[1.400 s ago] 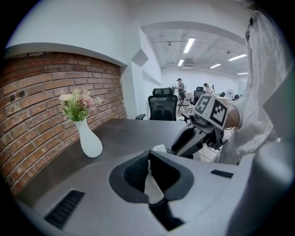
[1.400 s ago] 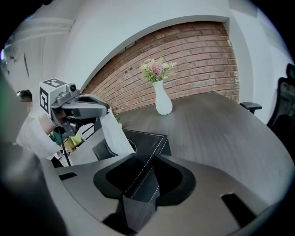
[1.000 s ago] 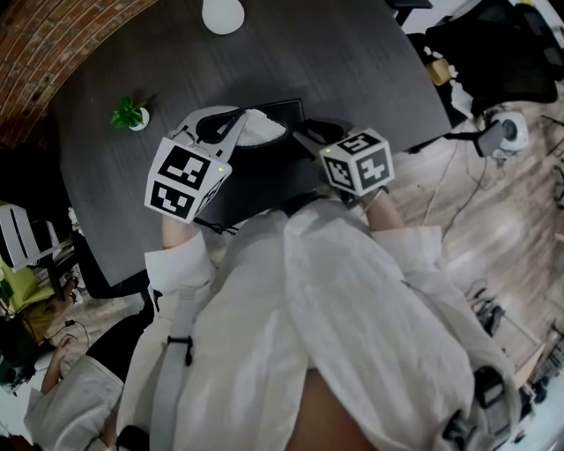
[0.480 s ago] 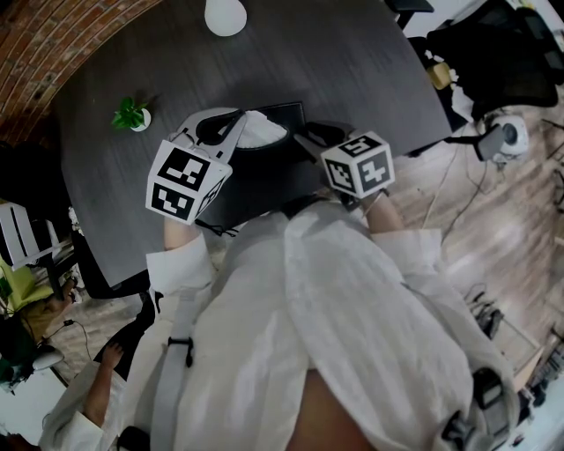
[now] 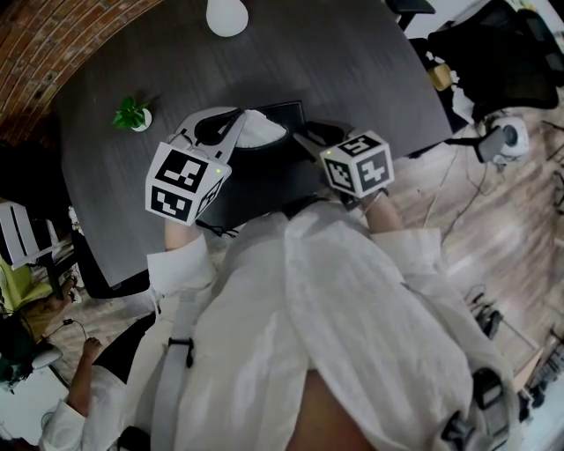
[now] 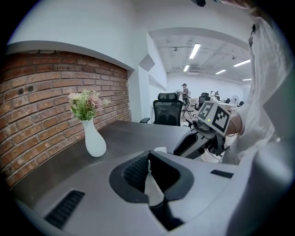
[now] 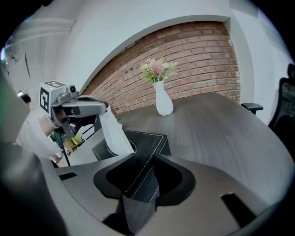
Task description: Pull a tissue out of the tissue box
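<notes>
**Head view:** a dark worktop (image 5: 370, 62) carries a black tissue box (image 5: 289, 113) near the person's edge, a white vase (image 5: 226, 13) at the far edge and a small potted plant (image 5: 132, 114) to the left. The left gripper (image 5: 240, 119) meets a white tissue (image 5: 263, 129) that rises from the top of the box. The right gripper (image 5: 307, 139) reaches the box from the other side.

**Left gripper view:** the fingers are closed together on a thin white fold of the tissue. Beyond them shows the right gripper, with the flower-filled vase, a brick wall (image 6: 41, 92) and an office chair (image 6: 167, 110) behind.

**Right gripper view:** the fingers are clamped on a corner of the stitched black box, which stands on the worktop. The tissue stretches upward out of the round opening to the left gripper's tips — part of it out, its lower end in the box.
</notes>
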